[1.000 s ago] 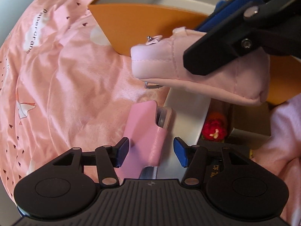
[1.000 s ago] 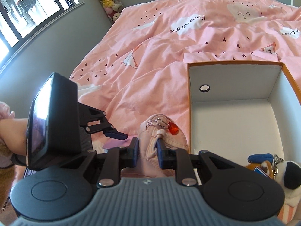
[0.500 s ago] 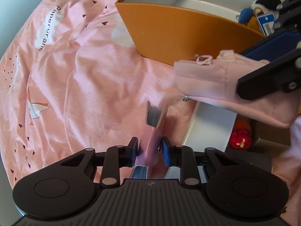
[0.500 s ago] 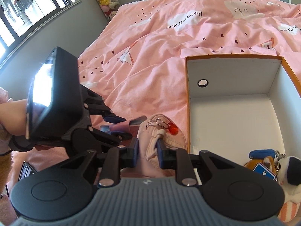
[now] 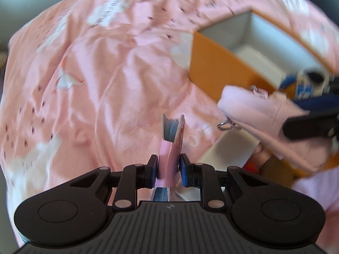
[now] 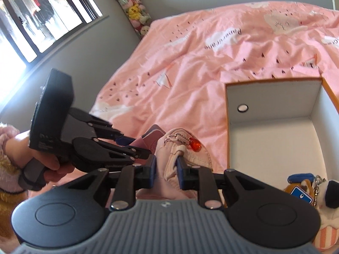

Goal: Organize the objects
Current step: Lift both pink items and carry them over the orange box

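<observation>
Your left tool (image 5: pixel 168 170) clamps the pink card holder (image 5: pixel 170 148) upright, left of the orange box (image 5: pixel 220 72); right tool (image 6: pixel 166 169) clenches the pink pouch (image 6: pixel 182 148) nearer it

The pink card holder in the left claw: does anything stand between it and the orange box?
Yes. The pale pink pouch, held up by the right claw, hangs between the card holder and the orange box.

Both wrist views look down, close, over the pink bedspread (image 5: pixel 106 84), sharing the orange box (image 6: pixel 275 139).
</observation>
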A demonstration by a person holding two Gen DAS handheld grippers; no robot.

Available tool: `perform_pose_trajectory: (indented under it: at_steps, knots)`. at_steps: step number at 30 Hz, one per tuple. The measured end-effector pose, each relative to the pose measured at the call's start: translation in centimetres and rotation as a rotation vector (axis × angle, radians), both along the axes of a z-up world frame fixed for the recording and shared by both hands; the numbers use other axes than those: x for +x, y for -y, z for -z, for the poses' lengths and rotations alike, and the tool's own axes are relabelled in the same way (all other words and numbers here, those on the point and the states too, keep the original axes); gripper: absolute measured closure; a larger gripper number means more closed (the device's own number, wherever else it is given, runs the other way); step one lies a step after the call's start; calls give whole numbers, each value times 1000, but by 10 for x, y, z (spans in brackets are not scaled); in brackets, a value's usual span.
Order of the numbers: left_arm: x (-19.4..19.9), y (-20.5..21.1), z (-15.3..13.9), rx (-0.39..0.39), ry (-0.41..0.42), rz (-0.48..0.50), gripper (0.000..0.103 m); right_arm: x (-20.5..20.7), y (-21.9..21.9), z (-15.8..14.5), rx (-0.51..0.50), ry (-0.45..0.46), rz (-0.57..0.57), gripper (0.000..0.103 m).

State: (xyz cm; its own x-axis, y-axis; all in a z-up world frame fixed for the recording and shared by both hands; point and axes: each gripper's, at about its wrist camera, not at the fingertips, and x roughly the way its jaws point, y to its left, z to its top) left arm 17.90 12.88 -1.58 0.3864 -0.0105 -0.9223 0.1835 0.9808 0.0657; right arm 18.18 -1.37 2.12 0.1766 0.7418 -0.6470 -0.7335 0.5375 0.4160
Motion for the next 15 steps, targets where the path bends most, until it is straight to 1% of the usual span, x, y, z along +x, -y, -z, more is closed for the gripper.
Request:
perform_pose_trajectory:
  at_steps: [4, 7, 11, 13, 15]
  knots:
    - [-17, -13, -39, -164, 60, -125, 78, 0, 21, -25, 73, 11, 12, 81]
    - [-26, -15, -69, -290, 115, -184, 78, 7, 47, -46, 139, 20, 53, 81]
    - [-29, -6, -98, -431, 171, -217, 78, 15, 85, -63, 193, 27, 134, 81]
    - [-29, 6, -108, -486, 178, -220, 78, 18, 100, -65, 198, 31, 171, 81]
    - [-29, 21, -111, -540, 164, -231, 78, 23, 113, -60, 205, 12, 206, 81]
